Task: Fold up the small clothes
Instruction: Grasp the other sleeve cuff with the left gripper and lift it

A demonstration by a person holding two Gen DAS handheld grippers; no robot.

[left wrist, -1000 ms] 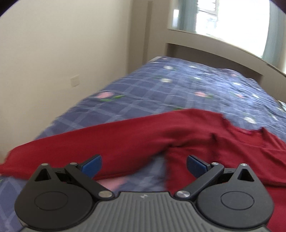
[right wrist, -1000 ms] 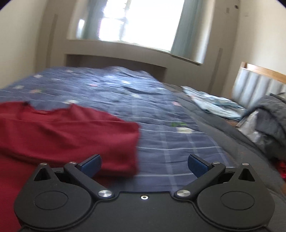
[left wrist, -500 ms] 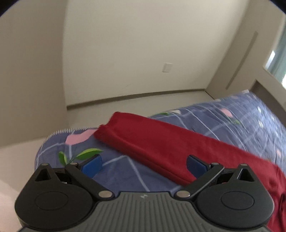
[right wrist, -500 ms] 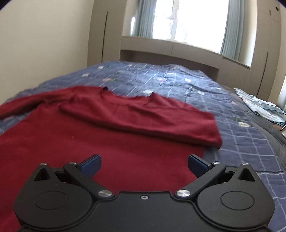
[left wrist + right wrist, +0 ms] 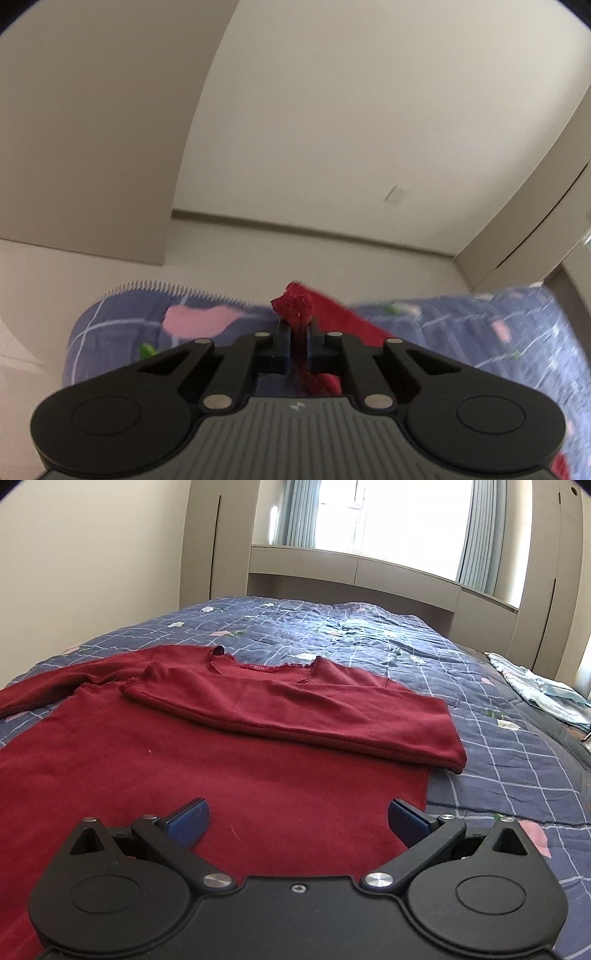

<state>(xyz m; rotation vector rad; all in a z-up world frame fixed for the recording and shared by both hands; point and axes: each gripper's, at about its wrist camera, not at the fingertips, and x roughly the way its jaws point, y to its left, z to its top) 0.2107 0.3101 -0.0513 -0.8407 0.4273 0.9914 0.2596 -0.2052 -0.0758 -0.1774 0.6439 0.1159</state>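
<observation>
Pinching the soft dark-red knit sweater's sleeve end [image 5: 295,301] at twelve o'clock, the left gripper [image 5: 295,328] might let it slip; the right gripper [image 5: 297,814] hangs wide open.

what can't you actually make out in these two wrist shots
- Left wrist view: the left gripper is shut on the red sleeve, whose far end is bunched and motion-blurred; the gripper's body hides the fabric below.
- Right wrist view: the open right gripper and its body cover the red top's hem; the left sleeve is cut off by the frame edge.
- Right wrist view: the neck label is too small to read.
</observation>
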